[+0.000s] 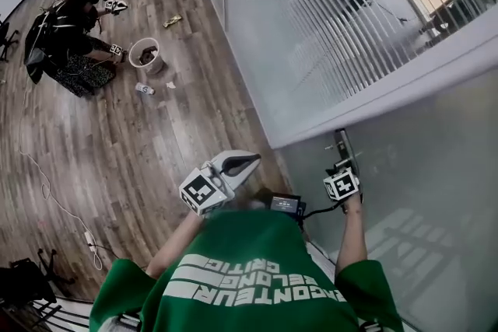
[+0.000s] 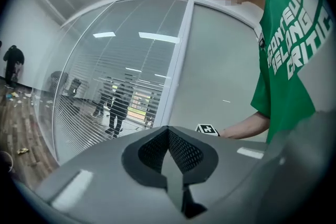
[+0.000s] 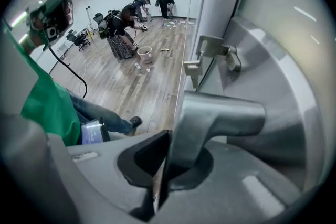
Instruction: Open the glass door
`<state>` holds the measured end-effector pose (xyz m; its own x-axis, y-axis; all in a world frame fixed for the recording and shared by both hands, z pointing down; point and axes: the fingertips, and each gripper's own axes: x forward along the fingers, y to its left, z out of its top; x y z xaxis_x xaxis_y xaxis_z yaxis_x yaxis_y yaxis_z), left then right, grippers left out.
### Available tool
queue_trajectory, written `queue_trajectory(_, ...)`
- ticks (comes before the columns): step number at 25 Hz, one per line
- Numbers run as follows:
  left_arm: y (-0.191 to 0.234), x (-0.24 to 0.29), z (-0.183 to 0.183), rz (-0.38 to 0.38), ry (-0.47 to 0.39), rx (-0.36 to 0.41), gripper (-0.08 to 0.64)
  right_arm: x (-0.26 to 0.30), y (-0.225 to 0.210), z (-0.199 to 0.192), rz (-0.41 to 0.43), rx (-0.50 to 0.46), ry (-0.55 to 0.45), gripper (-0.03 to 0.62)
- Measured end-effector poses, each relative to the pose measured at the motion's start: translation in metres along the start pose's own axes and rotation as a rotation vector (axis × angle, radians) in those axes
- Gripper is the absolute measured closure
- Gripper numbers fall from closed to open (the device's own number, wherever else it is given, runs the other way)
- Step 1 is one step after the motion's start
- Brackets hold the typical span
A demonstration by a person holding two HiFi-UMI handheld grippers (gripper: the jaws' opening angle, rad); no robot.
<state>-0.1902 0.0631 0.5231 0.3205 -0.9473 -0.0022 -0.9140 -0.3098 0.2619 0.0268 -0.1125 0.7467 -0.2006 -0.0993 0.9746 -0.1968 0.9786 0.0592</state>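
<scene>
The frosted glass door (image 1: 412,167) stands at the right, beside a glass wall with blinds (image 1: 327,19). Its metal lever handle (image 1: 342,142) juts out at the door's left edge. My right gripper (image 1: 343,167) points steeply down at it. In the right gripper view the jaws of the right gripper (image 3: 167,157) are shut on the handle (image 3: 220,113), which fills the gap between them. A latch plate (image 3: 202,57) shows further along the door edge. My left gripper (image 1: 247,161) hangs in the air left of the door; its jaws (image 2: 170,157) are shut with nothing between them.
On the wood floor at far left a crouching person (image 1: 74,35) works beside a white bucket (image 1: 145,54) and scattered litter. A white cable (image 1: 47,183) runs along the floor. A small device (image 1: 285,204) hangs at my waist.
</scene>
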Motion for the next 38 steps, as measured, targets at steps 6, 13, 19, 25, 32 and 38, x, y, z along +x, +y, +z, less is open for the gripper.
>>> queue_trajectory(6,-0.012,0.025,-0.005,-0.029,0.031,0.022,0.546,0.010,-0.004,0.014,-0.030,-0.015,-0.139,0.600)
queue_trajectory(13,-0.026,0.038,-0.009,-0.053,0.061,0.043,0.546,0.007,-0.004,0.030,-0.088,-0.003,-0.335,0.600)
queue_trajectory(19,-0.026,0.040,-0.010,-0.044,0.063,0.055,0.546,0.017,-0.010,0.041,-0.152,0.004,-0.497,0.600)
queue_trajectory(25,-0.022,0.043,-0.013,-0.034,0.057,0.043,0.546,0.016,-0.009,0.053,-0.163,-0.009,-0.508,0.600)
queue_trajectory(32,-0.041,0.051,-0.016,-0.070,0.062,0.050,0.546,0.021,-0.009,0.048,-0.130,-0.009,-0.483,0.600)
queue_trajectory(38,-0.052,0.071,-0.027,-0.103,0.101,0.028,0.546,0.032,-0.026,0.045,-0.081,-0.009,-0.367,0.600)
